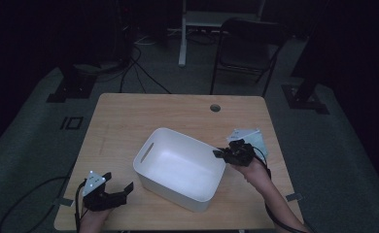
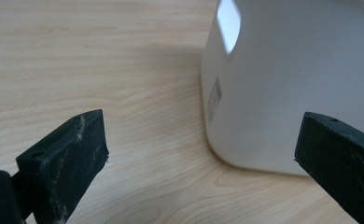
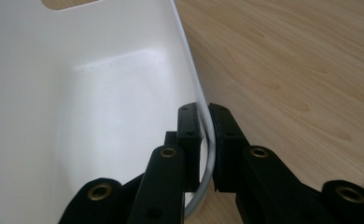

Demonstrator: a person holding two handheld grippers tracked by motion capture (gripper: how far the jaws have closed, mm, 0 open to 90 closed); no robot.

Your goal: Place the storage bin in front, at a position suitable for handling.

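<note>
My right tongs are clamped on the rim of the white tub, one jaw inside and one outside its wall, so that grip is made; my left tongs stand wide with nothing between them, just beside the tub's near corner. The tub sits mid-table, tilted to the table's edges, empty as far as I can tell in this dim light. I judge only the first hold done, with any shifting or lifting of the tub left.

R tongs clamp white bin rim.
</note>
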